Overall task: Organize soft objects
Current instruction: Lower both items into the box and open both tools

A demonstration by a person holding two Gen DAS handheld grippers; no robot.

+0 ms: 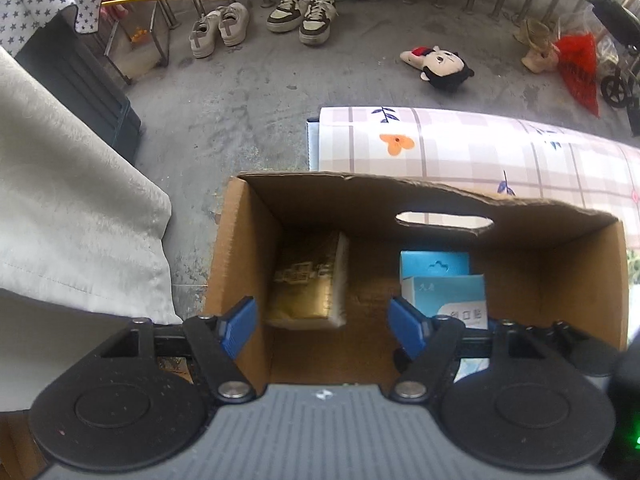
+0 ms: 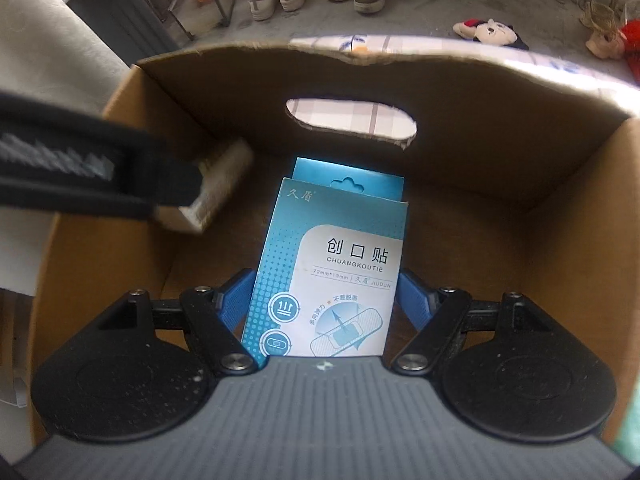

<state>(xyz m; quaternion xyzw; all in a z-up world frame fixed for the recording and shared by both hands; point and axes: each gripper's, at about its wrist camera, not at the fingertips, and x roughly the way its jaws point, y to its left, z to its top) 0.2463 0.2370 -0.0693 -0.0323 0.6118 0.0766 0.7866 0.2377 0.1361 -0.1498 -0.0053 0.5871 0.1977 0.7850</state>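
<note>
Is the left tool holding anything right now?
No. The left tool is open and empty above the box, with the gold pack lying below it.

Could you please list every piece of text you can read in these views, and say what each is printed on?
"创口贴": front of the blue bandage box in the right gripper.
"CHUANGKOUTIE": same box, under the characters.
"72mm*19mm" and "JIUDUN": small line below.
"久盾": box's top left corner.
Gold pack in the cardboard box: print too blurred.
</note>
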